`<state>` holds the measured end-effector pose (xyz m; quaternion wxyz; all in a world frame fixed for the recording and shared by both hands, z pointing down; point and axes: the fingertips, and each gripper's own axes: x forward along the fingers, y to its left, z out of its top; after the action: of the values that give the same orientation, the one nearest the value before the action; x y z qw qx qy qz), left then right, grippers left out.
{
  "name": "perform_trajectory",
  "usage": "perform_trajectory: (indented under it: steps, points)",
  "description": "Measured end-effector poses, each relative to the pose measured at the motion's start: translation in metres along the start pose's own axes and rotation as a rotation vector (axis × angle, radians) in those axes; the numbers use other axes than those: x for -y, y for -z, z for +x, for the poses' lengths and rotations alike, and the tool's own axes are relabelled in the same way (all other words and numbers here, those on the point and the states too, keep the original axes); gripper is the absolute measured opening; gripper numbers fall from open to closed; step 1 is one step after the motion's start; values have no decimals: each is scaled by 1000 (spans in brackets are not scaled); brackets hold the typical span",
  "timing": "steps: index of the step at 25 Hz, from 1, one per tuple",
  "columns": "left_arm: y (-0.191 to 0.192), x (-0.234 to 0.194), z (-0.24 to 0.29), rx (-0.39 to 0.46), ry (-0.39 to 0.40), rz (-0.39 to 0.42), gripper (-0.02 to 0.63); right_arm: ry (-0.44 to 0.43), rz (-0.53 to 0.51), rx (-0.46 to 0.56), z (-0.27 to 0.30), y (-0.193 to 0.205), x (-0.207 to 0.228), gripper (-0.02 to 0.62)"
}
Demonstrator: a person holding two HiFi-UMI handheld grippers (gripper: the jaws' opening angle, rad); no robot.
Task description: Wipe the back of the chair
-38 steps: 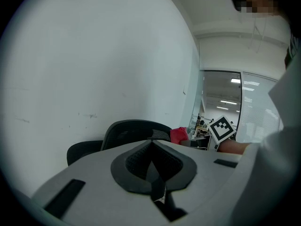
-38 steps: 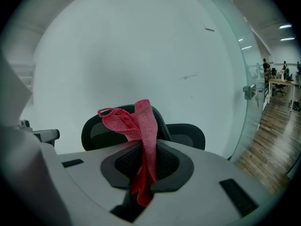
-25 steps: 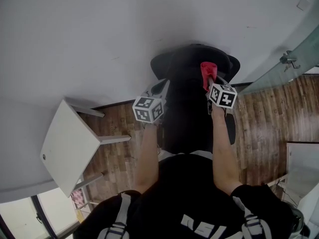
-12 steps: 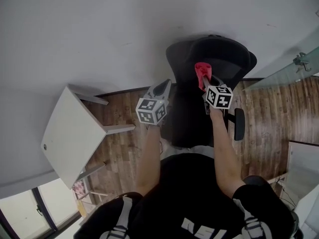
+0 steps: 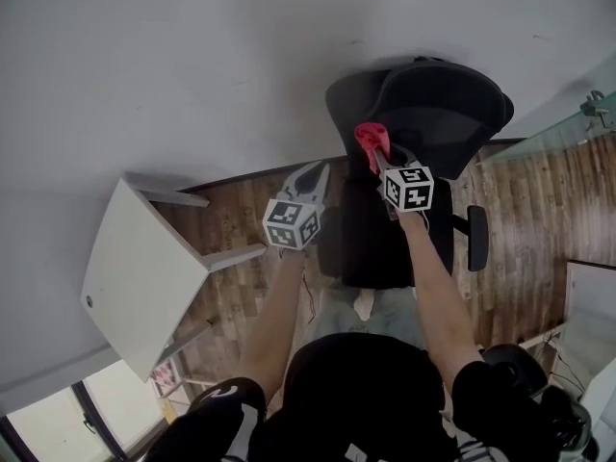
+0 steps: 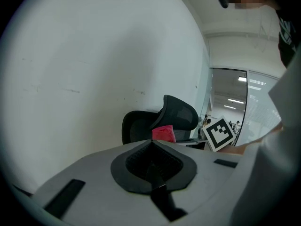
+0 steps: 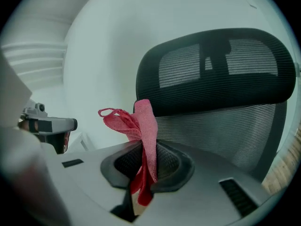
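A black mesh office chair (image 5: 428, 114) stands against the white wall, its backrest (image 7: 225, 121) and headrest (image 7: 221, 65) facing me. My right gripper (image 5: 383, 160) is shut on a red cloth (image 5: 372, 142), which sticks up from its jaws (image 7: 141, 126) just in front of the backrest's left part. Whether the cloth touches the mesh I cannot tell. My left gripper (image 5: 310, 176) is shut with nothing in it, held to the left of the chair. In the left gripper view the chair (image 6: 164, 121) and the red cloth (image 6: 163, 133) show beyond that gripper.
A white table (image 5: 135, 268) stands at the left on the wooden floor (image 5: 241, 229). The white wall (image 5: 192, 65) is close behind the chair. A glass partition (image 5: 568, 123) with a metal fitting is at the right. The chair's armrest (image 5: 476, 239) juts out on the right.
The view has shifted so the chair sits further right and higher. My right gripper with the red cloth has moved left across the backrest. The left gripper has barely moved.
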<state>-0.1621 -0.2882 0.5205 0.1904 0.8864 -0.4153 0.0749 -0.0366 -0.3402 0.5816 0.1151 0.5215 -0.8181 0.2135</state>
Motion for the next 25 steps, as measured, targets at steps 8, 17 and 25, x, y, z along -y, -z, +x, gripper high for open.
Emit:
perform_trajectory:
  steps: [8,17,25]
  points:
    - [18,-33,22,27,38,-54,25,-16,-38,-22,41,22,-6,67]
    - [35,-60,22,4,32,-52,25,-54,-39,-33,77,30,-19,68]
    - [41,-72,12,-8,12,-55,25,-22,-4,-45,93,34,-13,69]
